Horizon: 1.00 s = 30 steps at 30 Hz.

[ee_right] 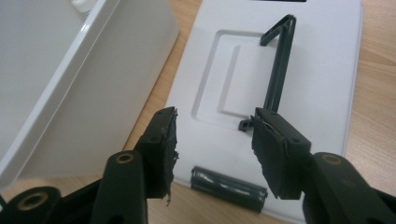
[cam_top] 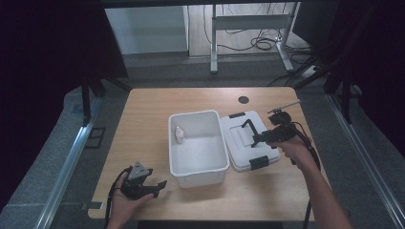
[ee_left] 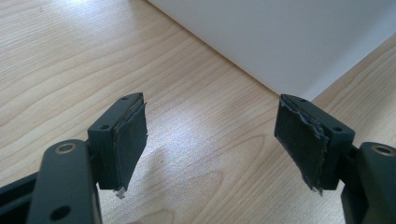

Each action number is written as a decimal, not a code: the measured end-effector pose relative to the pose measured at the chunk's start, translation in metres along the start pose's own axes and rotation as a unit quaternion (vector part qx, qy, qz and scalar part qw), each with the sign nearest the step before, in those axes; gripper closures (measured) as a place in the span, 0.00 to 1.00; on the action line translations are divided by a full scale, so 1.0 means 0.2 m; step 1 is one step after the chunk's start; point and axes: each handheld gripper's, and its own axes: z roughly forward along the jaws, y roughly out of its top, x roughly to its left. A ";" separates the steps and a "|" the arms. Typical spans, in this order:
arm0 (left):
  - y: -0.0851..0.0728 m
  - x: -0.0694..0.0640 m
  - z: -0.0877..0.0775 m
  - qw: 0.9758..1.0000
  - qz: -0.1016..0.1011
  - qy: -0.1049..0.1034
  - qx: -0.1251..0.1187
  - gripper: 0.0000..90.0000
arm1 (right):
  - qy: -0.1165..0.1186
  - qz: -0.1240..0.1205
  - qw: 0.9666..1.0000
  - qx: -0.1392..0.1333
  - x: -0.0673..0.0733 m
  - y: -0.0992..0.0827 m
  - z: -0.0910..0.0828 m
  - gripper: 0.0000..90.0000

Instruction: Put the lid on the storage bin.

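Pale wood covers the table (cam_top: 143,119), the largest thing in the high view. At its middle stands an open white plastic bin (cam_top: 198,167), with a small white bottle (cam_top: 179,135) upright inside against its left wall. Just beside the bin on the right, touching or nearly touching it, the bin's white lid (cam_top: 239,143) lies flat on the table. The lid has a black latch clip at its far edge and another at its near edge (ee_right: 229,189), and a thin black carry handle (ee_right: 279,70) stands raised from a recessed panel in its top.

The right gripper (ee_right: 215,140) hovers over the lid's near end, jaws about half open and holding nothing; the handle's base sits close to one jaw. The left gripper (ee_left: 210,140) rests low on the table by the bin's near left corner, jaws wide apart and empty.

The lid looks light, stiff and smooth, likely slippery on its flat faces. The raised handle seems the surest place to grip; a rim edge would be second best.
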 end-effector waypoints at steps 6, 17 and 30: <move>0.00 0.00 0.00 1.000 0.000 -0.002 -0.002 0.29 | -0.006 0.026 0.999 0.021 -0.06 0.10 0.08 0.62; 0.00 0.01 0.01 1.000 -0.003 -0.004 0.001 0.29 | -0.024 0.052 0.996 0.064 -0.17 0.21 0.22 0.67; 0.00 0.01 0.01 1.000 -0.004 -0.006 0.000 0.29 | -0.012 0.075 0.991 0.107 -0.27 0.28 0.34 0.75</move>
